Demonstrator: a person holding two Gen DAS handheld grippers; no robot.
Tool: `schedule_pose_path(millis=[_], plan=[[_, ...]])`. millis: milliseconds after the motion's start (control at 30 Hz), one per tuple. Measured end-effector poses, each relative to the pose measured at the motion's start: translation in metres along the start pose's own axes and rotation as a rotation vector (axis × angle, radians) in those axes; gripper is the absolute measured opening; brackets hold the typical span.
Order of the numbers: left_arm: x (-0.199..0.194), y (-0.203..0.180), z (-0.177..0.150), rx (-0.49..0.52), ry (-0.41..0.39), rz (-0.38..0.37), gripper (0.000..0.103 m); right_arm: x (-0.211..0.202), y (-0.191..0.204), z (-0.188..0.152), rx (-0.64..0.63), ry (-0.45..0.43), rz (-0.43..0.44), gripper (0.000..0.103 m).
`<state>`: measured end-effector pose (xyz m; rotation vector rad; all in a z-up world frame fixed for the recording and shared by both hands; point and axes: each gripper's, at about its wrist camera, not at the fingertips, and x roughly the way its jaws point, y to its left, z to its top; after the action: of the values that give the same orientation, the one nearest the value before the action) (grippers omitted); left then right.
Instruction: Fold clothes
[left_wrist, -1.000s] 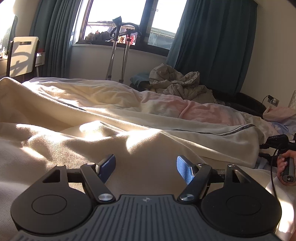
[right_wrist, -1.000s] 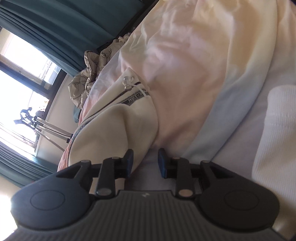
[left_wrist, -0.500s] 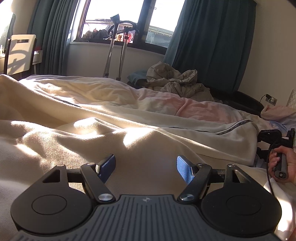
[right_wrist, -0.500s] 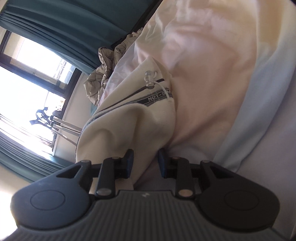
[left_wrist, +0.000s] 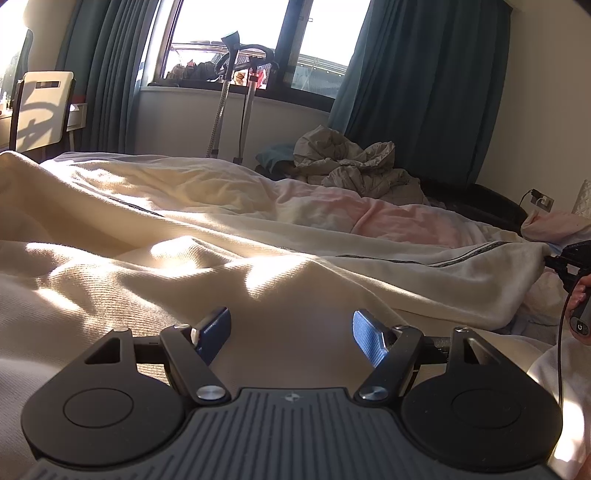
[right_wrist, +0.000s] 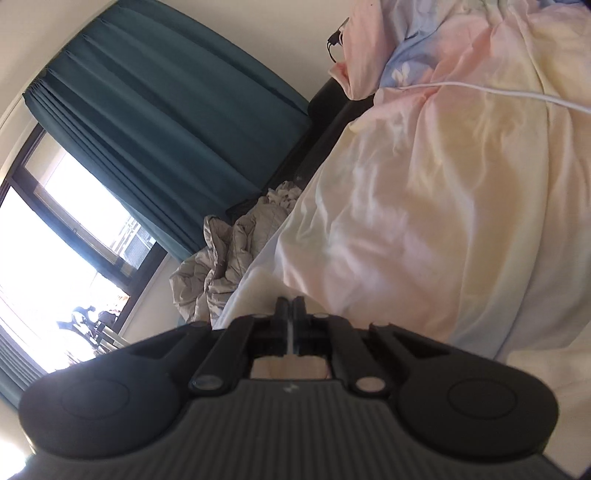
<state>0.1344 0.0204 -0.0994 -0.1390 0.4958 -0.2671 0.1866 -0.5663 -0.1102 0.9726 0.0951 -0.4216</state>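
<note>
You've got a cream garment (left_wrist: 155, 280) in soft ribbed knit, matt black plastic on the left gripper (left_wrist: 291, 328), smooth pastel bedsheet (right_wrist: 424, 229).

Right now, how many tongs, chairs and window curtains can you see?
Tongs: 2 (left tongs open; right tongs just closed on the cream garment)
Chairs: 1
Window curtains: 2
Total: 5

Left gripper (left_wrist: 291, 326): jaws wide apart, nothing between the pads, pointing slightly downward. Right gripper (right_wrist: 290, 308): jaws closed together, a thin pale sliver of cloth showing between the fingers.
</note>
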Motion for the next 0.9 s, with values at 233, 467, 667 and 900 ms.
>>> schedule_pose_path(millis=[233,467,667,900], plan=[[-0.004,-0.003,0.001,0.008,-0.012,-0.009,0.076,-0.020,-0.011,0.010,-0.028,-0.015,-0.048,0.003],[-0.007,-0.005,0.003,0.011,-0.016,-0.014,0.076,-0.034,-0.030,-0.006,0.106,0.062,-0.118,0.023],[-0.015,-0.005,0.004,0.009,-0.029,-0.028,0.076,-0.025,-0.020,-0.030,0.028,0.191,-0.142,0.036],[-0.010,-0.005,0.004,0.008,-0.015,-0.031,0.076,-0.005,-0.031,-0.044,-0.025,0.239,-0.129,0.044]])
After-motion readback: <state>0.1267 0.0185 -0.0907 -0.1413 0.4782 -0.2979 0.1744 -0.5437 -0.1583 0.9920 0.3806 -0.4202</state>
